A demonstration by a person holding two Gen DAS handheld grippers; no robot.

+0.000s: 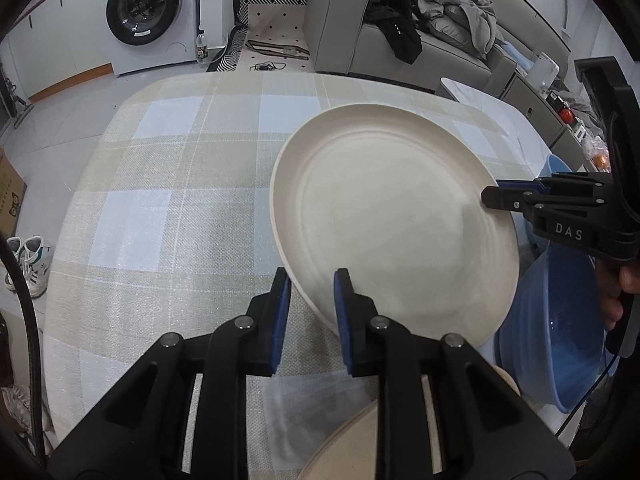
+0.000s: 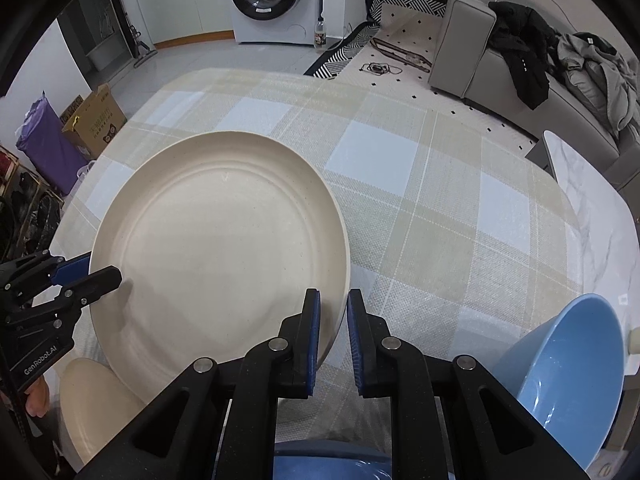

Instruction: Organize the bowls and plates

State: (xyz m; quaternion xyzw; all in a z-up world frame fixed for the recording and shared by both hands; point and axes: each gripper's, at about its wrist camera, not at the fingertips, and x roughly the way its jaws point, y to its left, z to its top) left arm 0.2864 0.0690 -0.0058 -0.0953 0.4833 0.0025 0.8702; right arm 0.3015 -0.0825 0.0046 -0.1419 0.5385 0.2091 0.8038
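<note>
Now both grippers, left gripper [image 1: 310,280] and right gripper [image 2: 334,300], jaws clamped on cream plate [image 1: 384,208] rim.

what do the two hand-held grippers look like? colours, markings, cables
Both are black plastic scissor linkages with silver pivot pins and blue pads on the fingers. The right hand-held gripper carries white "DAS" lettering on its body; the left hand-held gripper reads "GenRobot.AI". A thin blue cable hangs by the right one. Bare fingers grip both handles; no sleeves are visible.
</note>
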